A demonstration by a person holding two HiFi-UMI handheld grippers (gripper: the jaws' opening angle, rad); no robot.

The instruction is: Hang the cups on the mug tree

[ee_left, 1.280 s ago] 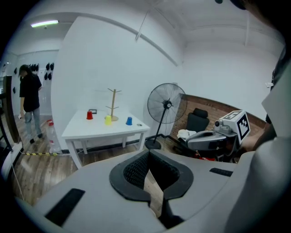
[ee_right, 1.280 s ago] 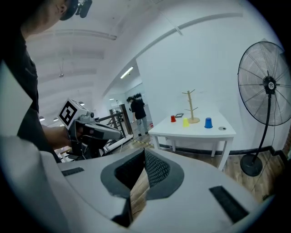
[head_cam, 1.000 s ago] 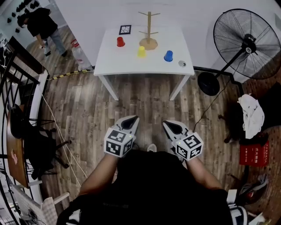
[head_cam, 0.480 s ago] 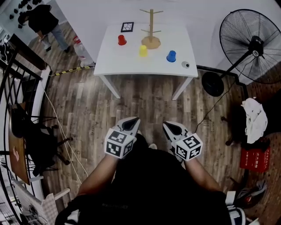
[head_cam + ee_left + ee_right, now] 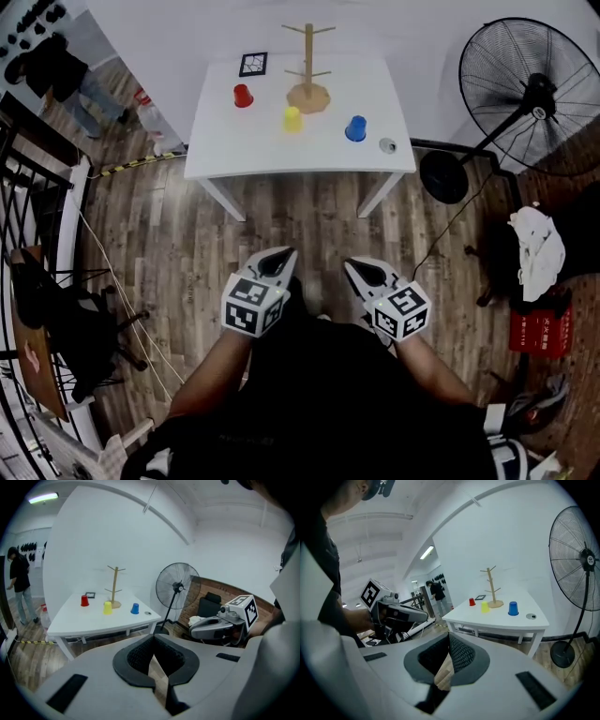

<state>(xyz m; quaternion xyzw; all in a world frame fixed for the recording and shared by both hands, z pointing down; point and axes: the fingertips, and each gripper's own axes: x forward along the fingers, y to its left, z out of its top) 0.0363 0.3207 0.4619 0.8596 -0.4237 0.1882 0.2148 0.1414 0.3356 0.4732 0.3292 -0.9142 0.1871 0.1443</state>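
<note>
A white table [image 5: 281, 155] stands ahead, across wooden floor. On it a wooden mug tree [image 5: 308, 67] rises at the back, its pegs bare. A red cup [image 5: 243, 96], a yellow cup [image 5: 292, 119] and a blue cup [image 5: 355, 128] stand upside down around it. My left gripper [image 5: 279, 263] and right gripper [image 5: 360, 272] are held close to my body, well short of the table, both shut with nothing in them. In the left gripper view the cups [image 5: 108, 607] and tree [image 5: 115, 586] show small on the far table. The right gripper view shows the tree [image 5: 491, 587] and cups [image 5: 513, 608] too.
A small round grey object [image 5: 387, 145] lies near the table's right edge, a marker card [image 5: 253, 64] at the back. A black standing fan [image 5: 525, 98] is to the right, a person [image 5: 52, 70] at far left, a dark chair [image 5: 66, 319] to my left, white cloth [image 5: 537, 248] on the right.
The table has come a little nearer and shifted left in the head view. Both grippers stay shut in the same pose before my body.
</note>
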